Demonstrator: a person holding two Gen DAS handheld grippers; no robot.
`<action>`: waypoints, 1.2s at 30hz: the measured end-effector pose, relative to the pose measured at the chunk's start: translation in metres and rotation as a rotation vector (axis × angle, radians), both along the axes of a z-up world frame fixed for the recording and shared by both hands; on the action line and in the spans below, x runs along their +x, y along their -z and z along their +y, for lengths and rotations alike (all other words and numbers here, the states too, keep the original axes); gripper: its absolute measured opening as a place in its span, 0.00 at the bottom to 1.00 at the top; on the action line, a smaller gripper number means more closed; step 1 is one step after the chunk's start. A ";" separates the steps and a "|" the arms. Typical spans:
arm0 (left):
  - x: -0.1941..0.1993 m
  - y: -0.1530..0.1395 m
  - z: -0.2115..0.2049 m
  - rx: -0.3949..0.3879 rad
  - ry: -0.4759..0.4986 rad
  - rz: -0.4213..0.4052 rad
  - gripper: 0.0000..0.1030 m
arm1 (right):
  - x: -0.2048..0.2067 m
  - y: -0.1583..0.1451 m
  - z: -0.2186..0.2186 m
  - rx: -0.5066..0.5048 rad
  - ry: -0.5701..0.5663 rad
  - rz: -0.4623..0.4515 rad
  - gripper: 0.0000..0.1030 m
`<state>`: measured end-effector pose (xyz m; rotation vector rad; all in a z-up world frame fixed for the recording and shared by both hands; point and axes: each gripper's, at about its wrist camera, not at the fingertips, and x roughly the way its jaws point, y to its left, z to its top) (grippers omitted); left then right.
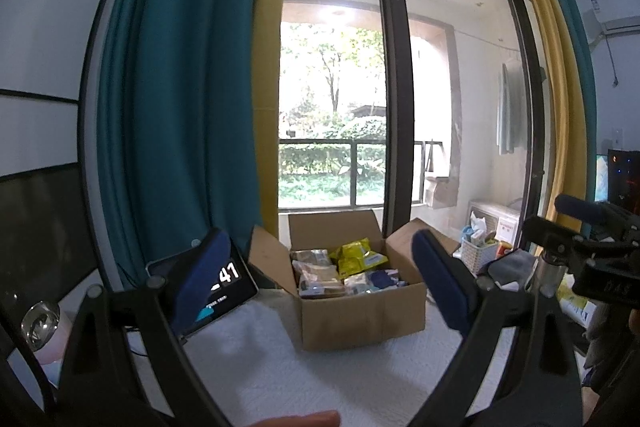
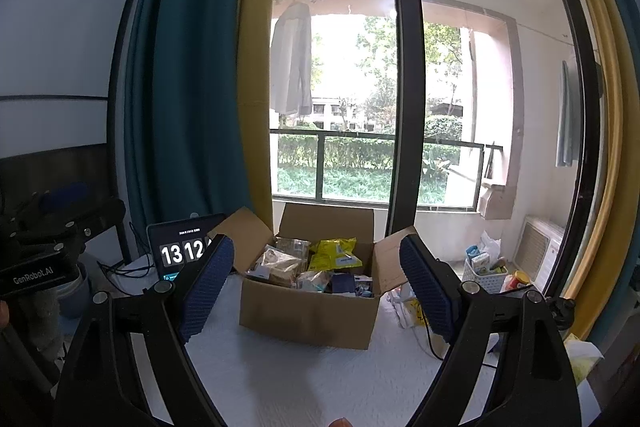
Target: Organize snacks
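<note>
Both grippers, left (image 1: 322,281) and right (image 2: 318,285), are spread wide with nothing in them. The cardboard box (image 2: 308,315) of snack packets sits flaps-up on the white tabletop (image 2: 304,383) ahead. Right view catches a hanging shirt (image 2: 292,63); left only shows the tablet (image 1: 224,287) reading 41.

The cardboard box (image 2: 310,311) sits at the centre of the surface (image 2: 304,379), flaps open, with the window (image 2: 340,87) behind it at 12 o'clock. Inside it lie snack packets, one snack bag (image 2: 334,253) propped toward the back wall. At 9 o'clock from the box a tablet (image 2: 176,247) stands leaning, near the curtain (image 2: 188,87) behind it. At 3 o'clock, off the surface and beyond the glass, stands a small basket (image 2: 484,273) with things in it, and behind that an air-conditioner unit (image 2: 540,247). A shirt (image 2: 292,59) hangs outside at 11 o'clock.
</note>
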<state>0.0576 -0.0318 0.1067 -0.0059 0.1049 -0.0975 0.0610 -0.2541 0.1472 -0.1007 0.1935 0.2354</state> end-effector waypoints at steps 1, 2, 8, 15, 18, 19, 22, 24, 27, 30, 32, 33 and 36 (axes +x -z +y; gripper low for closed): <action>0.000 0.000 0.000 0.000 0.000 -0.001 0.91 | 0.000 0.000 0.000 -0.001 0.001 0.000 0.85; 0.000 0.000 0.000 0.001 -0.001 -0.001 0.91 | 0.000 0.000 0.000 0.000 0.000 0.000 0.85; 0.001 0.000 0.000 0.004 0.003 0.003 0.91 | 0.000 0.000 0.000 0.001 -0.001 0.001 0.85; -0.001 0.001 -0.001 0.004 0.000 0.005 0.91 | -0.001 -0.001 0.001 -0.004 0.003 0.002 0.85; -0.002 0.001 -0.002 0.009 -0.001 0.003 0.91 | -0.002 -0.001 0.002 -0.006 0.002 0.001 0.85; -0.003 0.001 -0.003 0.011 -0.001 0.002 0.91 | -0.003 -0.001 0.002 -0.007 0.002 0.000 0.85; -0.003 0.001 -0.004 0.017 0.001 0.001 0.91 | -0.004 0.000 0.001 -0.006 0.001 -0.001 0.85; -0.003 0.002 -0.005 0.018 0.001 0.003 0.91 | -0.004 0.000 0.001 -0.006 0.001 0.000 0.85; -0.003 0.002 -0.005 0.020 0.005 0.007 0.91 | -0.004 0.000 0.001 -0.007 0.002 0.002 0.85; -0.004 0.002 -0.004 0.019 0.006 0.007 0.91 | -0.003 -0.001 0.000 -0.008 0.002 0.004 0.85; -0.003 0.002 -0.003 0.017 0.006 0.007 0.91 | -0.003 -0.001 0.000 -0.008 0.002 0.003 0.85; -0.002 0.002 -0.003 0.015 0.006 0.007 0.91 | -0.003 -0.001 0.000 -0.007 0.002 0.003 0.85; -0.003 0.001 -0.002 0.001 0.007 0.005 0.91 | -0.002 -0.001 0.000 -0.008 0.002 0.005 0.85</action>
